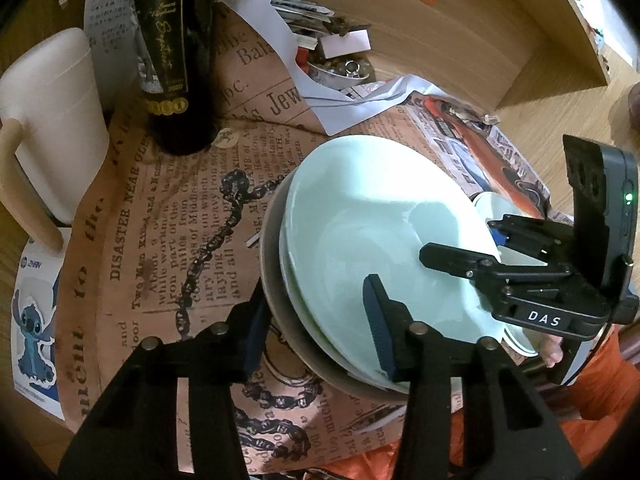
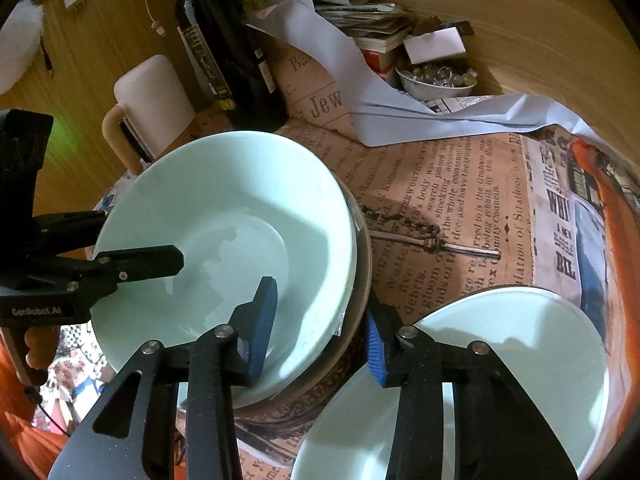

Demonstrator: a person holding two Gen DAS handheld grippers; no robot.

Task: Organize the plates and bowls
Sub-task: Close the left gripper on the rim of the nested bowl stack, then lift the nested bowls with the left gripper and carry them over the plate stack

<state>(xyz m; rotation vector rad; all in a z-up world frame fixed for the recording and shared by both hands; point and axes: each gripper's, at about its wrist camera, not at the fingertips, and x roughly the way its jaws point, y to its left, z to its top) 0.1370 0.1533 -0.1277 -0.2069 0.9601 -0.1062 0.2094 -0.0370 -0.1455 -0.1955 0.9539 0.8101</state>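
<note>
Left wrist view shows a stack of dishes in the middle of the desk [image 1: 120, 12], on a brown sheet of old newsprint [image 1: 160, 208]: a pale green bowl [image 1: 372, 216] sits on top, with at least one more pale dish and a grey bowl [image 1: 276, 292] under it. The left tool [image 1: 320, 320] has its jaws narrowed astride the near left rim of this stack, one finger inside the green bowl and one outside the grey one; whether the pads already press I cannot tell. In the right wrist view the right tool [image 2: 320, 332] stands the same way on the opposite rim, one blue pad inside the bowl, one outside, also narrow. A second pale green bowl [image 2: 520, 360] lies apart, near right, just beside the stack and not yet joined to it. I judge the stacking partly done: this loose bowl remains, and the stack perhaps must be moved. The bowls are round, so no long axis; all open upward, the top one slightly tilted. A dark wine bottle [image 1: 176, 60] and a white jug [image 1: 52, 120] stand far left.
</note>
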